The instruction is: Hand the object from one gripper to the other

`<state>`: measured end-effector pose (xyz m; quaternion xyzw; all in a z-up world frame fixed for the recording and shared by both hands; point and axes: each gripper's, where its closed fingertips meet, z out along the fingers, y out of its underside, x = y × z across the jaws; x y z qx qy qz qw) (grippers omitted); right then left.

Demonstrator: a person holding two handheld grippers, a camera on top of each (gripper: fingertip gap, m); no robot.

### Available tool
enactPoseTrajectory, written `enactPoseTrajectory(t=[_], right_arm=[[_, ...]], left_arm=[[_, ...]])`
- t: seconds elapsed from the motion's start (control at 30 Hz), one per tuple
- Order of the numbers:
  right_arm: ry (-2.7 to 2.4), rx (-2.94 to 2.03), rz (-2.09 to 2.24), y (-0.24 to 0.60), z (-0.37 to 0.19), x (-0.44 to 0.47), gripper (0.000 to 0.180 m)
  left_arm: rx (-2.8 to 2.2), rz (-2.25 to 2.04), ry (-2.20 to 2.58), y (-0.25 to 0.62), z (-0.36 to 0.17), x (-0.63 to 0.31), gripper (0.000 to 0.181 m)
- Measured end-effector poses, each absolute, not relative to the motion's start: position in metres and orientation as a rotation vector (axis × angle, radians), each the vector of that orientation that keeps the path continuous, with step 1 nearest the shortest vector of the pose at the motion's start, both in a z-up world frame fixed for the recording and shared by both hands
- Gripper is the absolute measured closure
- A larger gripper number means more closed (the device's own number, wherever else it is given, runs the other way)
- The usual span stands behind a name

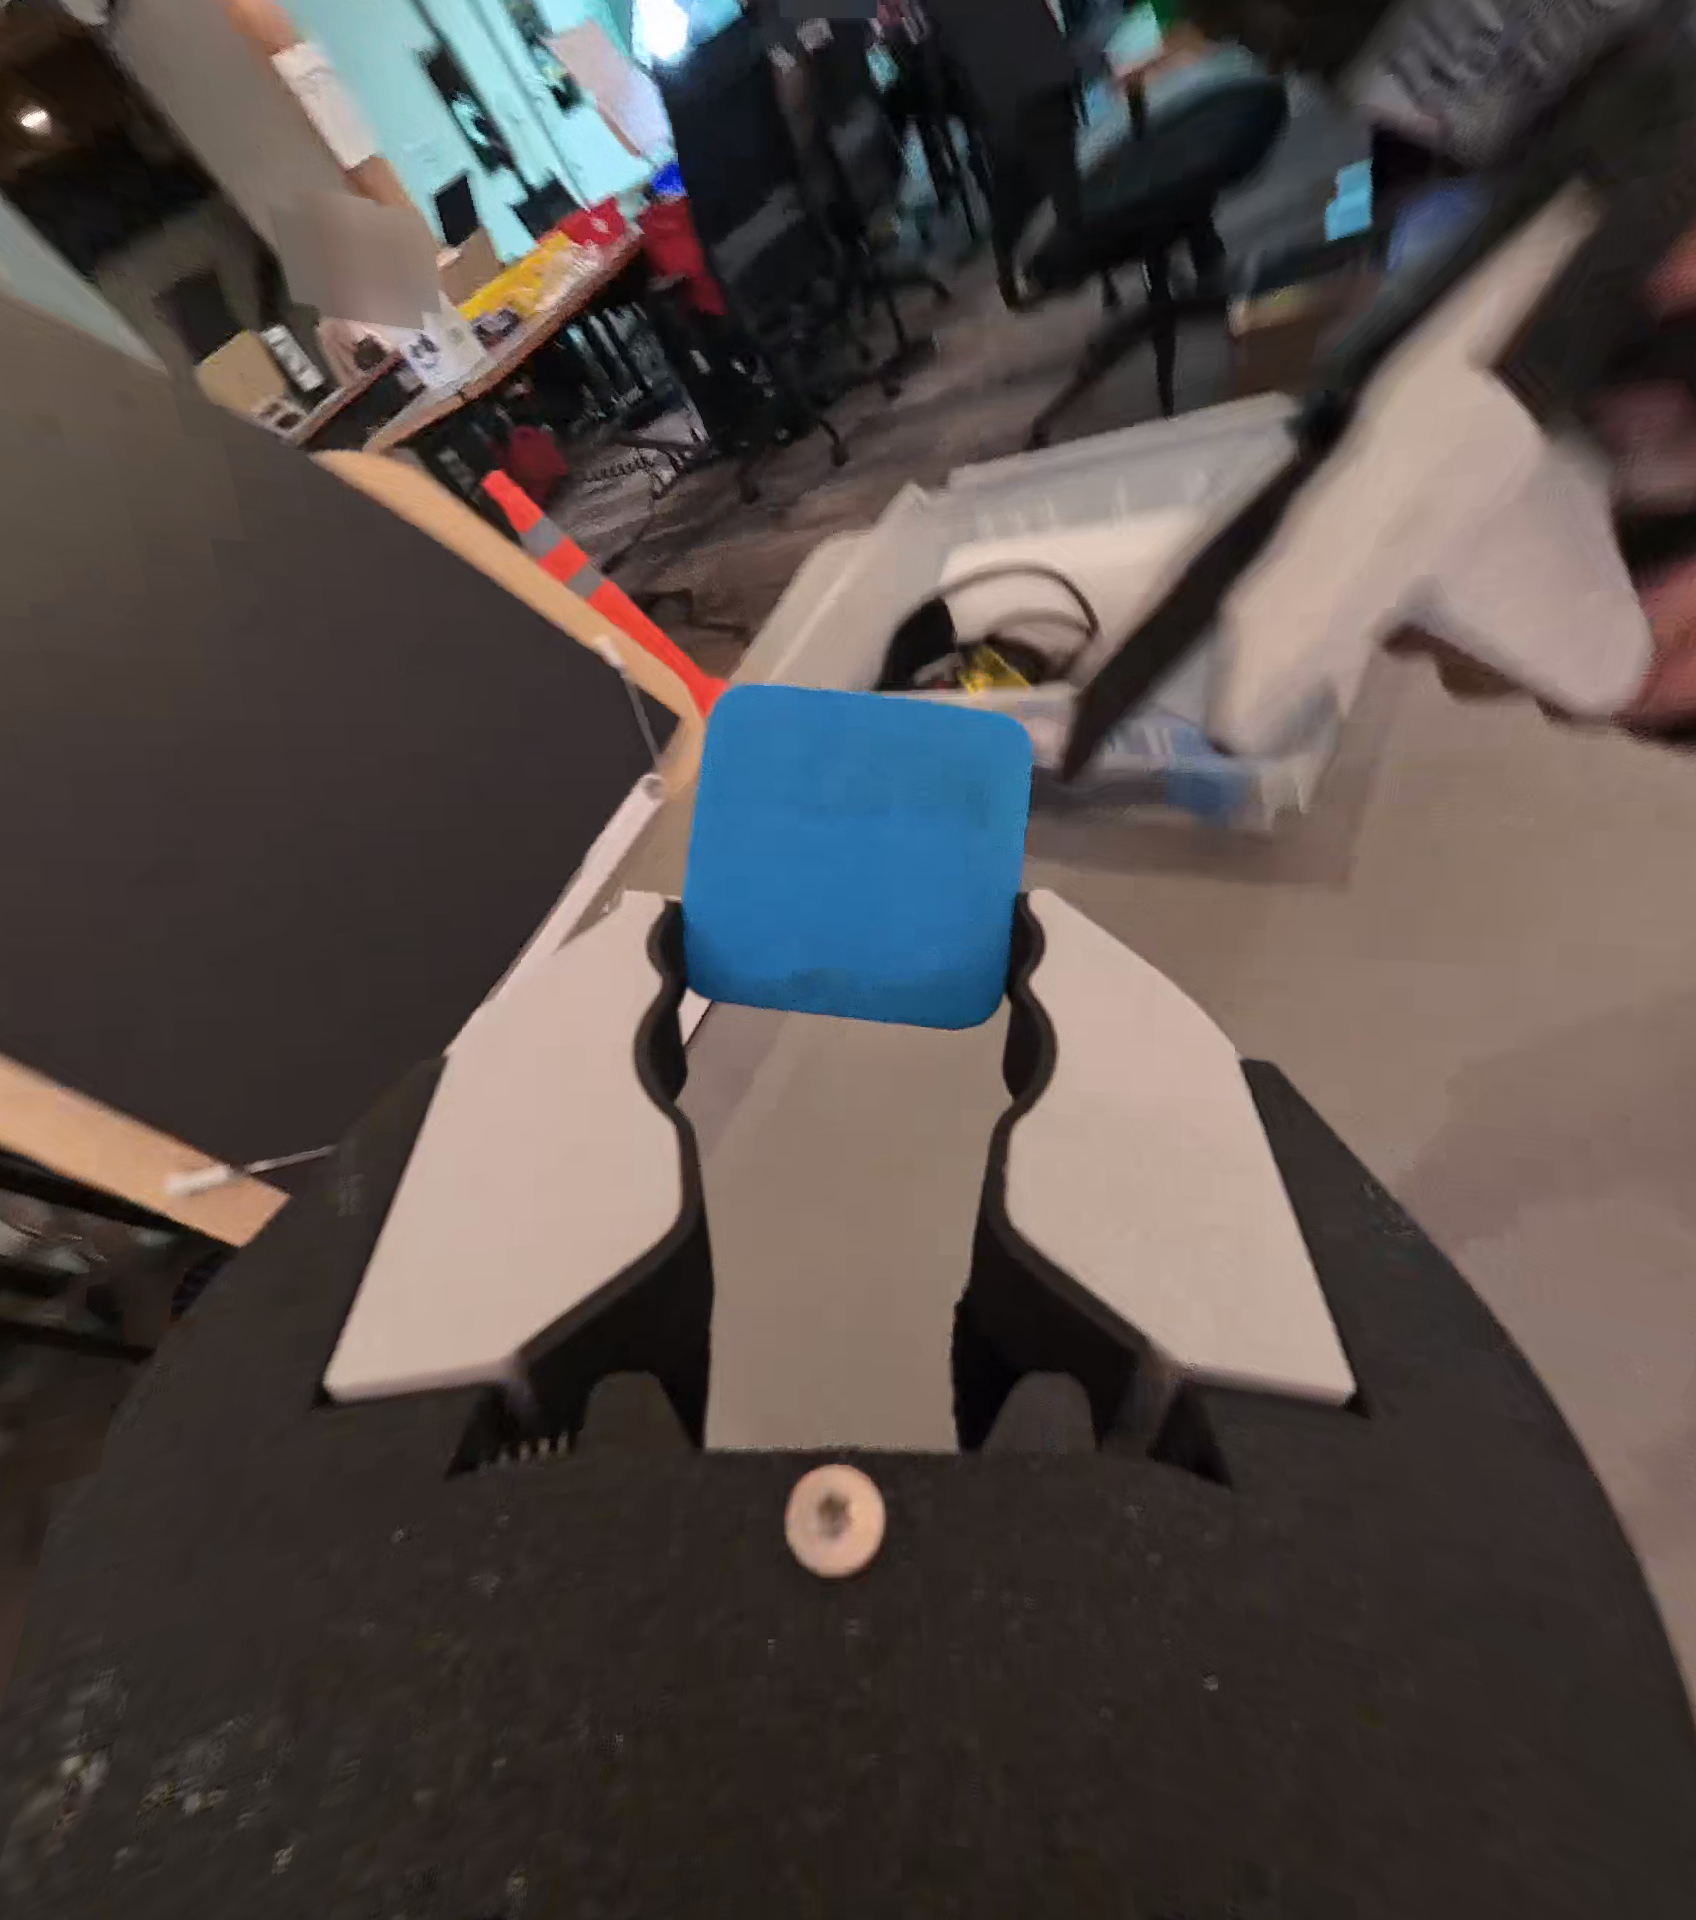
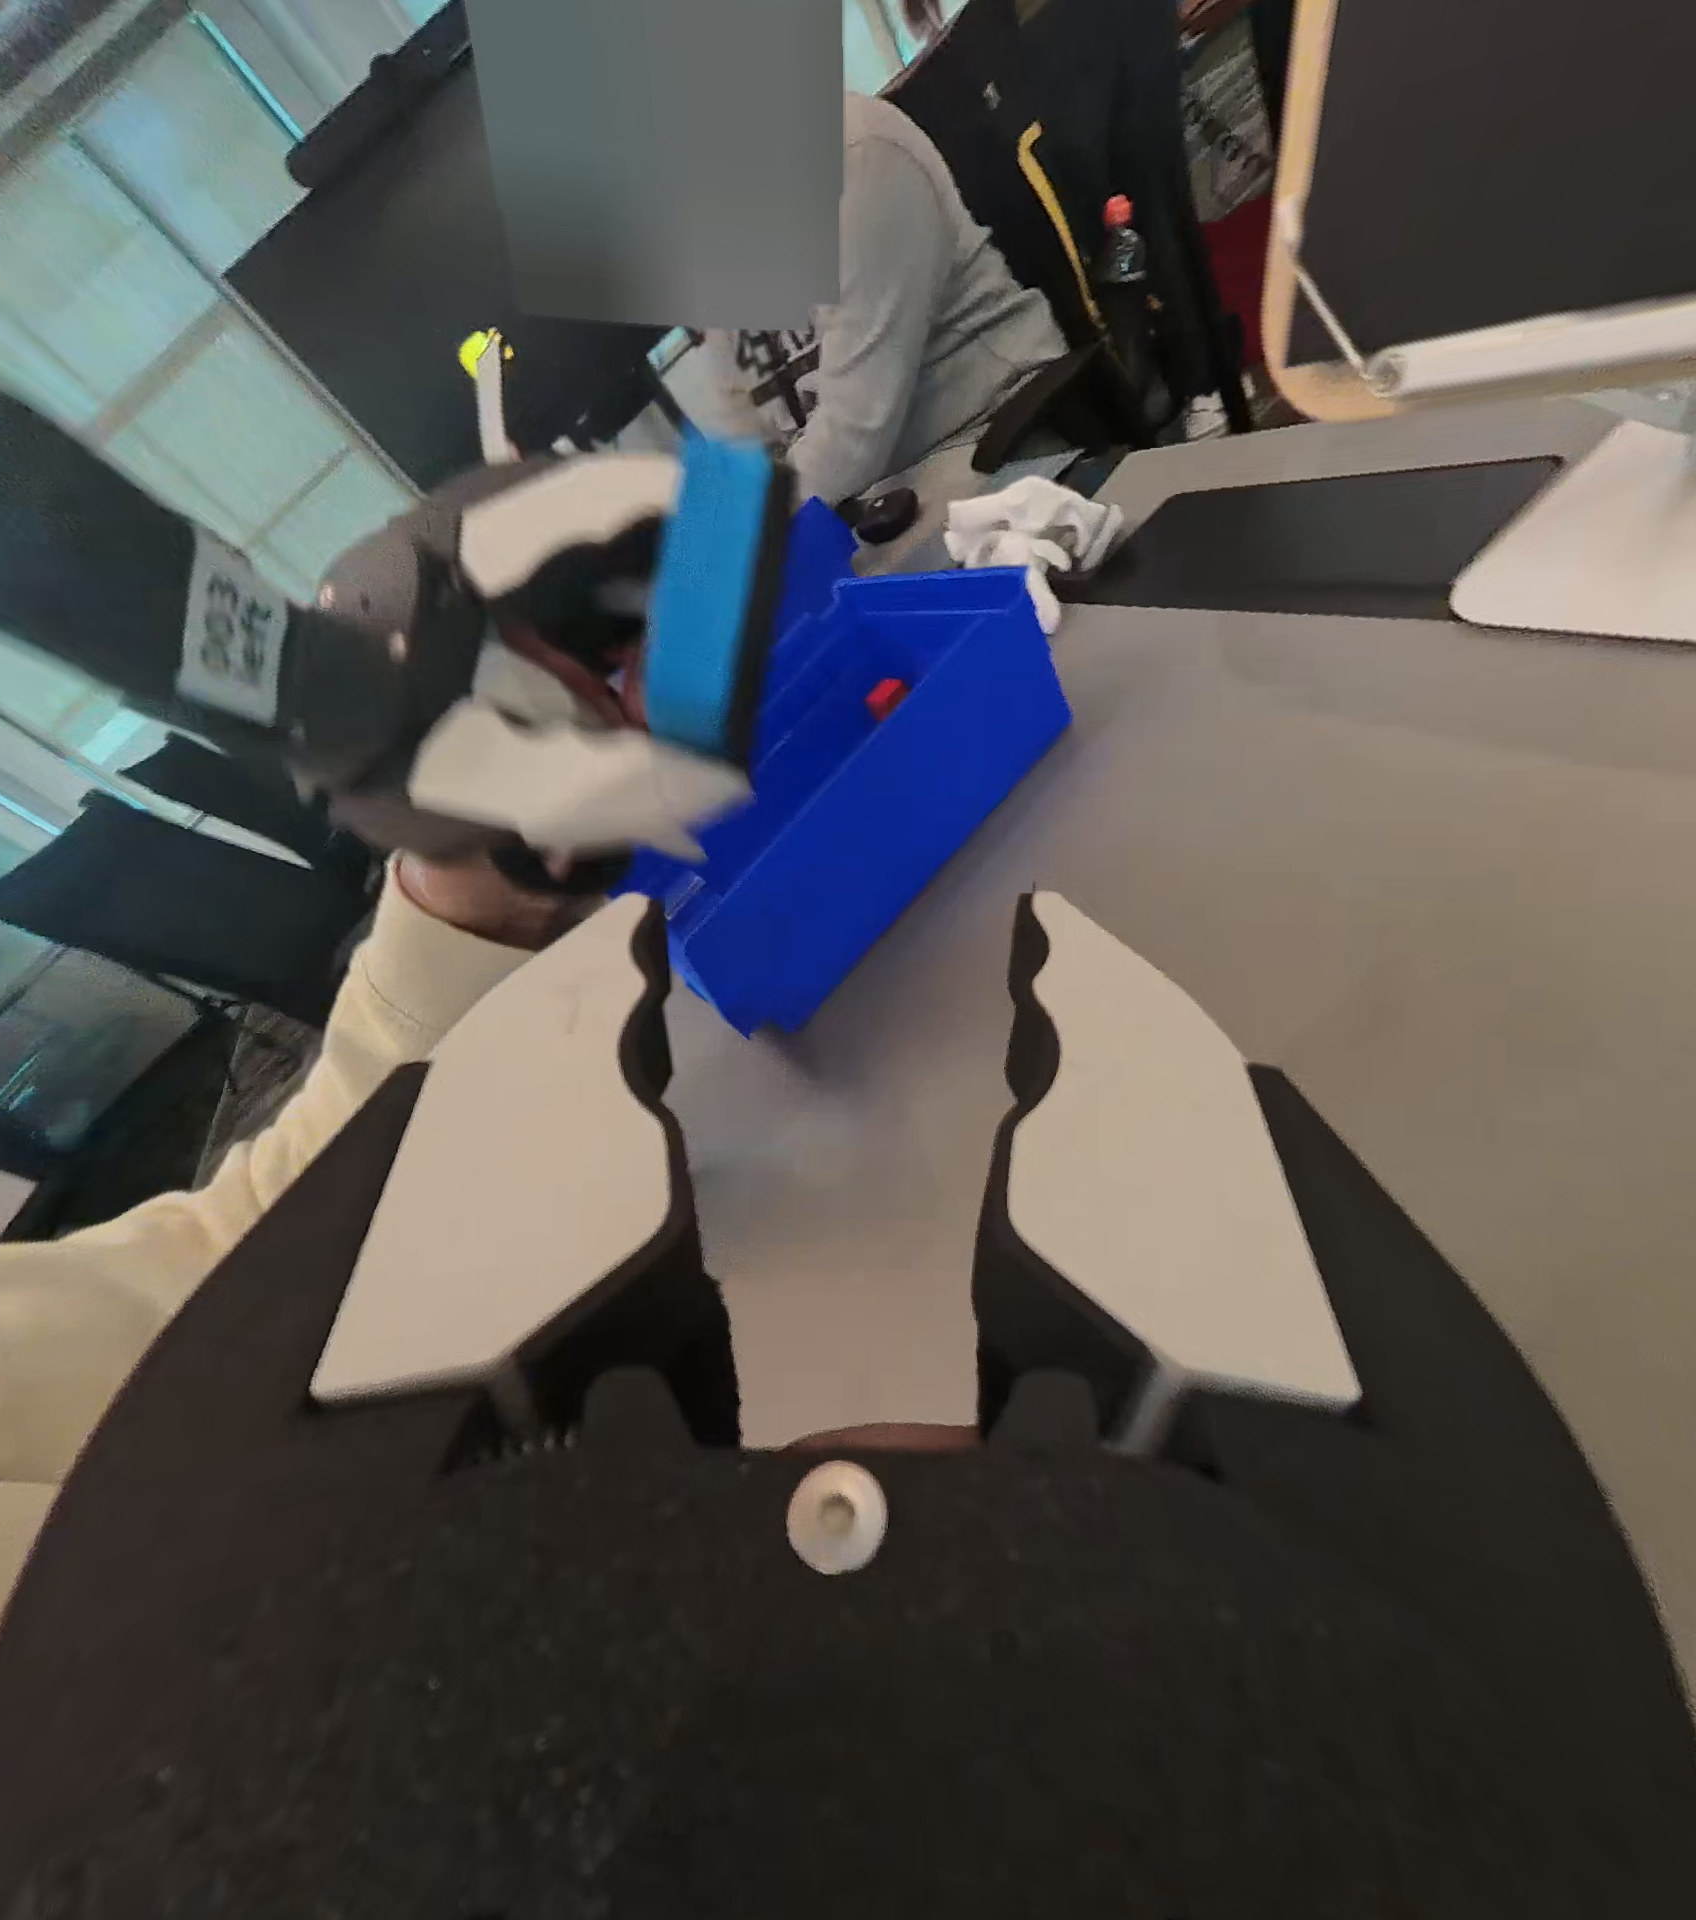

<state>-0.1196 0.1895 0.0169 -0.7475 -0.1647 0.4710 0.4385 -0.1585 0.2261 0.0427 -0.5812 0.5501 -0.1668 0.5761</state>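
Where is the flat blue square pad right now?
The flat blue square pad is clamped in the left gripper, held up in the air above the blue plastic bin on the grey table.

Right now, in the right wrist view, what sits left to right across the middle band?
Left gripper holding the blue pad → blue bin → white cloth → black mat → white monitor base.

Left gripper (image 1: 849, 914): black grainy body, white fingers edged with wavy black pads, silver screw (image 1: 833, 1520) behind them. Right gripper (image 2: 839, 914): identical build. Cream sleeve (image 2: 200, 1226) left of it.
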Motion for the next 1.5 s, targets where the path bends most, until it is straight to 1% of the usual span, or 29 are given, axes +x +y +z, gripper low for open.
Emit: enactPoseTrajectory(t=[0.1,0.17,0.2,0.23,0.27,0.6,0.73,0.8,0.9,0.93,1.0,1.07,1.13,1.17,1.23,1.3,1.33,1.37,1.5], right_arm=[[-0.449,-1.828,1.208,0.189,0.025,-0.129,0.121],[-0.425,-1.848,1.197,0.191,0.017,-0.127,0.124],[-0.426,-1.867,1.209,0.191,0.012,-0.127,0.133],[-0.443,-1.885,1.238,0.188,0.007,-0.127,0.151],[-0.438,-1.899,1.263,0.187,0.004,-0.126,0.153],[-0.314,-1.934,1.351,0.192,0.000,-0.117,0.155],[-0.266,-1.953,1.357,0.195,0.000,-0.109,0.156],[-0.290,-1.971,1.300,0.195,0.000,-0.107,0.156],[-0.358,-2.022,1.169,0.194,-0.006,-0.102,0.157],[-0.365,-2.034,1.102,0.196,-0.008,-0.096,0.157],[-0.435,-2.061,0.926,0.199,-0.013,-0.084,0.157],[-0.567,-1.963,0.818,0.197,-0.001,-0.082,0.157],[-0.760,-1.836,0.663,0.191,0.008,-0.088,0.157],[-0.917,-1.739,0.528,0.185,0.007,-0.095,0.157],[-1.116,-1.515,0.149,0.183,0.001,-0.103,0.157],[-1.214,-1.349,-0.226,0.189,-0.009,-0.107,0.156],[-1.256,-1.273,-0.363,0.190,-0.015,-0.112,0.156],[-1.279,-1.193,-0.453,0.189,-0.019,-0.119,0.157],[-1.359,-1.064,-0.483,0.176,-0.038,-0.156,0.156]], left_arm=[[-1.291,-0.195,1.490,0.205,0.016,-0.139,0.122],[-1.233,-0.132,1.557,0.196,0.006,-0.131,0.122],[-1.220,-0.117,1.578,0.192,0.002,-0.127,0.122],[-1.224,-0.108,1.598,0.190,-0.001,-0.125,0.122],[-1.235,-0.096,1.613,0.191,-0.005,-0.123,0.122],[-1.366,-0.372,1.554,0.191,-0.013,-0.111,0.122],[-1.201,-0.402,1.532,0.195,-0.011,-0.102,0.122],[-1.320,-0.507,1.454,0.192,-0.015,-0.100,0.122],[-1.413,-0.661,1.383,0.186,-0.020,-0.098,0.121],[-1.426,-0.715,1.333,0.187,-0.019,-0.099,0.113],[-1.502,-0.829,1.223,0.189,-0.022,-0.104,0.089],[-1.600,-1.002,1.157,0.181,-0.031,-0.110,0.078],[-1.664,-1.149,1.069,0.173,-0.040,-0.118,0.082],[-1.670,-1.208,1.015,0.171,-0.042,-0.123,0.087],[-1.666,-1.348,0.902,0.167,-0.041,-0.131,0.095],[-1.670,-1.487,0.805,0.166,-0.038,-0.139,0.095],[-1.659,-1.538,0.770,0.167,-0.035,-0.143,0.099],[-1.659,-1.564,0.742,0.169,-0.035,-0.146,0.104],[-1.681,-1.561,0.752,0.171,-0.041,-0.147,0.104]])
